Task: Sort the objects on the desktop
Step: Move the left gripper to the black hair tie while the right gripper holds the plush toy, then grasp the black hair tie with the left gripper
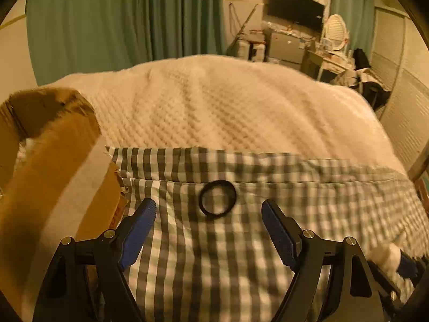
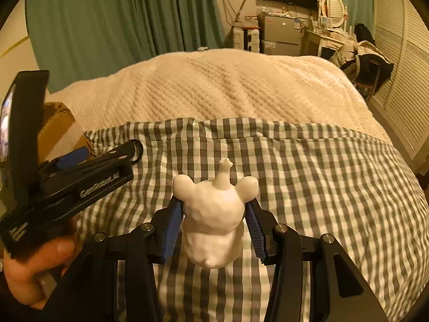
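A black ring [image 1: 217, 199] lies flat on the grey-and-white checked cloth [image 1: 214, 255]. My left gripper [image 1: 209, 205] hovers just short of it, open, its blue pads [image 1: 142, 228] wide on either side and holding nothing. In the right wrist view my right gripper [image 2: 214, 202] is shut on a white animal figurine [image 2: 214, 214] with round ears and a star-tipped horn, held above the checked cloth [image 2: 321, 187]. The left gripper [image 2: 80, 177] shows at the left of that view, held by a hand [image 2: 34, 263], with part of the ring [image 2: 138, 151] past its tip.
An open cardboard box [image 1: 53, 161] stands right beside the left gripper, also in the right wrist view as the box [image 2: 56, 123]. A cream knitted blanket [image 1: 214, 102] covers the bed beyond the cloth. Green curtains, a TV and a dresser stand far behind.
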Available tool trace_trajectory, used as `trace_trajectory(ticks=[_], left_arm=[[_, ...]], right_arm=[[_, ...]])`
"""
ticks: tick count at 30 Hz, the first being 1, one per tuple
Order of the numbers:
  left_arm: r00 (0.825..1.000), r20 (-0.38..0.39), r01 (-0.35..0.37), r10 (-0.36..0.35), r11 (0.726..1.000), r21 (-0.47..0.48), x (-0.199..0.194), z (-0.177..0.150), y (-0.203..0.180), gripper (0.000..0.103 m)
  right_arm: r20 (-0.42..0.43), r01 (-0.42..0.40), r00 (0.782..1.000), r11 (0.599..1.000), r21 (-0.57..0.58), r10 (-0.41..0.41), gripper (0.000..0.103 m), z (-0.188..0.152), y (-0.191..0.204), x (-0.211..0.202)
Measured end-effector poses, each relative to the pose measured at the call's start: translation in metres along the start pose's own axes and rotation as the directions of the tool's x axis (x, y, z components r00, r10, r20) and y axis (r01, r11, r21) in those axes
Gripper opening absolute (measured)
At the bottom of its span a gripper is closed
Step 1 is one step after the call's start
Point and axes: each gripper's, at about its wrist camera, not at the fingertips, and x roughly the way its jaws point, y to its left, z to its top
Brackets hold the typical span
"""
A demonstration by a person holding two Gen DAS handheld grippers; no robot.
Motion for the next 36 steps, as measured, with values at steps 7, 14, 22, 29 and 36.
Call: trace_trajectory(ticks=[7, 14, 22, 29, 36], left_arm=[[0.998, -0.037, -0.049, 0.050, 0.998, 0.046, 0.047, -0.001, -0.002, 0.080], [1.000, 0.001, -0.028, 0.028, 0.993, 0.115, 0.041, -0.008, -0.016, 0.025], [1.000, 0.006, 0.003, -0.004, 0.994, 0.106, 0.006, -0.006, -0.007, 0.004], [0.995, 0.080, 0.049, -0.059, 0.991, 0.121, -0.064, 0.004, -0.003, 0.004], [0.987, 0.119, 0.095, -0.105, 0.992, 0.082, -0.127, 0.018, 0.014, 0.004]], right_arm=[[-0.061, -0.009, 0.998, 0.999, -0.041, 0.006, 0.045, -0.006, 0.009, 0.041], [-0.062, -0.010, 0.998, 0.999, -0.038, 0.008, 0.045, -0.007, 0.012, 0.047], [-0.036, 0.004, 0.999, 1.000, 0.006, -0.004, 0.045, -0.008, 0.015, 0.026], [0.040, 0.030, 0.999, 0.999, 0.015, -0.031, 0.045, -0.001, 0.032, -0.025], [0.121, 0.038, 0.992, 0.999, 0.022, -0.041, 0.045, 0.010, 0.050, -0.084]])
